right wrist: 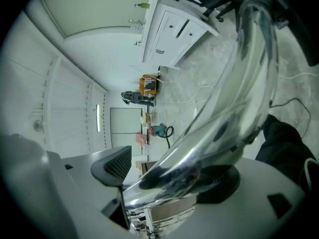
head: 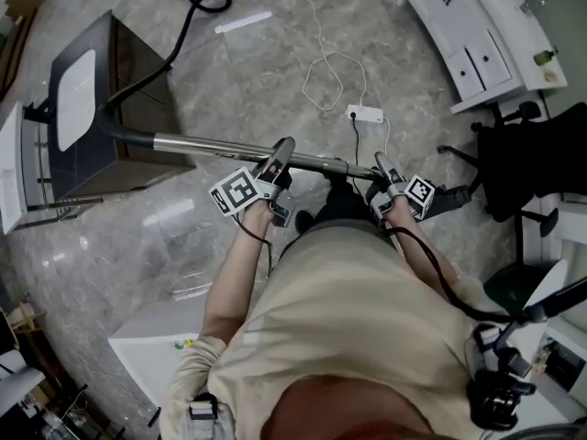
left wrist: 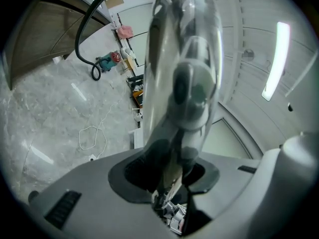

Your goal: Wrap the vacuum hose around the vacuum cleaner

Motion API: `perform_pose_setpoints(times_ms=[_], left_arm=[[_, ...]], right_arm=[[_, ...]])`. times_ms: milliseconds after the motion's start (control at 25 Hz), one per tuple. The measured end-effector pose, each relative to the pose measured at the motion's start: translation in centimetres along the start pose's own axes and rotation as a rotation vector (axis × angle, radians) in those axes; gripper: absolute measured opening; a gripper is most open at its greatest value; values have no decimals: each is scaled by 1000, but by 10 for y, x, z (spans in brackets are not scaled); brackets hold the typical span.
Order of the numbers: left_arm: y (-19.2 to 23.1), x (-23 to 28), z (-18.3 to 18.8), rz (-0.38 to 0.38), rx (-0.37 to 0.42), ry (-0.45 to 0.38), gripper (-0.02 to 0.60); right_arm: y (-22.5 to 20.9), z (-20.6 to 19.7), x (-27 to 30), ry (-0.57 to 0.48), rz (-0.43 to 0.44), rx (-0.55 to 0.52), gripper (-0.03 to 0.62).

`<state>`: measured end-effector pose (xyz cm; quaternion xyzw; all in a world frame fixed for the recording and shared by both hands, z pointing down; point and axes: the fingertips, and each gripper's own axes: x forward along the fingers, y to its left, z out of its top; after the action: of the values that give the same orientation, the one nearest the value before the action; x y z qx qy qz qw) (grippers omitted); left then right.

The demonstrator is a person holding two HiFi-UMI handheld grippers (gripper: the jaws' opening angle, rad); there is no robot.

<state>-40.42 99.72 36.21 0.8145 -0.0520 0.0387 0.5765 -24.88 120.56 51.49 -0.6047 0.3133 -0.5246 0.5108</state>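
left tongs (head: 280, 154) are clamping the shiny chrome vacuum tube (head: 211, 145), right tongs (head: 383, 168) are sitting wide open around its bend. the black hose (head: 179, 39) is trailing from its other end across the marble floor (head: 275, 71).

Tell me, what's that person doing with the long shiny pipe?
A person is holding a vacuum's metal tube level above the floor with two grippers. The left gripper is clamped on its middle; the right gripper has its jaws wide around the tube near one end. The black hose runs loose across the floor to the teal vacuum cleaner, so nothing is wrapped yet.
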Motion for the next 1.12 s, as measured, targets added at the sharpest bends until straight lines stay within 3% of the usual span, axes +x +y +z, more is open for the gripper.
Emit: perform_pose_setpoints(times_ms=[160,200,240,280,360,480,680,920,1120], left_arm=[[3,23,9,23,8,-3,138],[2,30,12,26,15,0,138],[0,37,15,28,25,4,138],[-3,44,19,31,32,9,140],[-4,59,22,50,18,21,140],[3,84,27,84,-23,2,140],[7,131,57,46,-39,-81,140],[33,171,90,86,-27,-133,140],[58,195,123,47,-147,-164,140]], right_arm=[[1,25,30,10,-12,44,372],[1,33,36,2,1,73,343],[3,42,43,-6,19,96,258],[7,50,51,-11,41,114,216],[17,70,66,-12,80,134,182],[34,105,90,6,120,115,164],[72,158,136,57,251,145,128],[113,199,185,70,267,102,94],[140,206,225,81,243,15,92]])
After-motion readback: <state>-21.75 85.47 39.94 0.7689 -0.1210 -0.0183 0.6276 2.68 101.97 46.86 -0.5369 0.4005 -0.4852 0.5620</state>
